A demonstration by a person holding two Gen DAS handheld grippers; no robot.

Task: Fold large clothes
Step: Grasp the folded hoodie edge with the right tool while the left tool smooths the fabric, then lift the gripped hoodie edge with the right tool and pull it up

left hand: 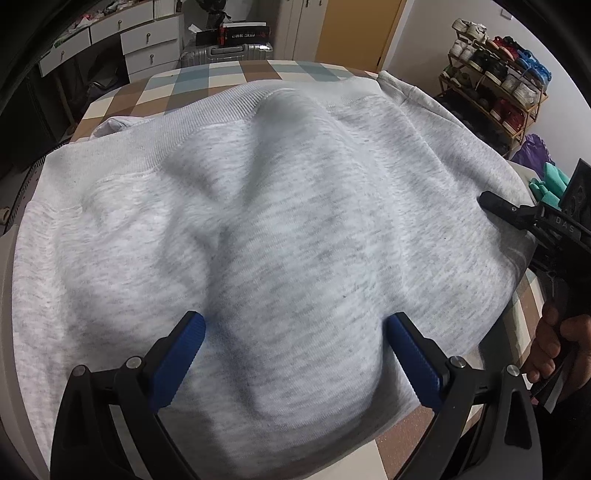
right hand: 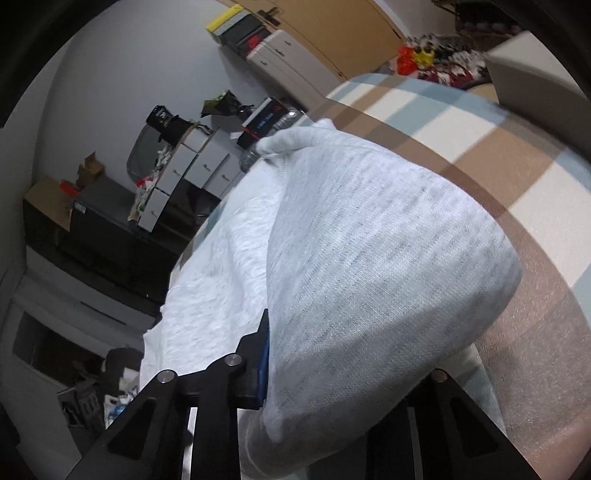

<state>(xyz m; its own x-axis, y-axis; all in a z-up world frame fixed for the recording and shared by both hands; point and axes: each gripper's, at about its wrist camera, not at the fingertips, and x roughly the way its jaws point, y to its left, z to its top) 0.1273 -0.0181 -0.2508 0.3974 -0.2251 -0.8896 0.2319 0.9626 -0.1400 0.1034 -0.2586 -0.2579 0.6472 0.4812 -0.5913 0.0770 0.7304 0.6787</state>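
A light grey heathered sweatshirt [left hand: 295,206] lies spread and rumpled over a checked surface [left hand: 229,74], its ribbed hem [left hand: 192,122] on the far side. My left gripper [left hand: 295,321] hovers just above the near part of the cloth, blue pads [left hand: 184,350] wide apart and holding nothing. My right gripper [left hand: 496,205] sits at the sweatshirt's right edge, held by a hand [left hand: 554,343]. In the right wrist view a fold of the sweatshirt [right hand: 369,258] bulges up from my right gripper [right hand: 295,332]. The blue pad [right hand: 264,354] of one finger presses against the cloth, and the other finger is hidden under it.
A shoe rack [left hand: 495,85] stands at the far right by an orange door [left hand: 354,29]. White drawers [left hand: 140,37] and a silver suitcase [left hand: 221,53] stand beyond the far edge. Green items [left hand: 550,181] lie to the right. Bare checked cover [right hand: 498,147] shows right of the fold.
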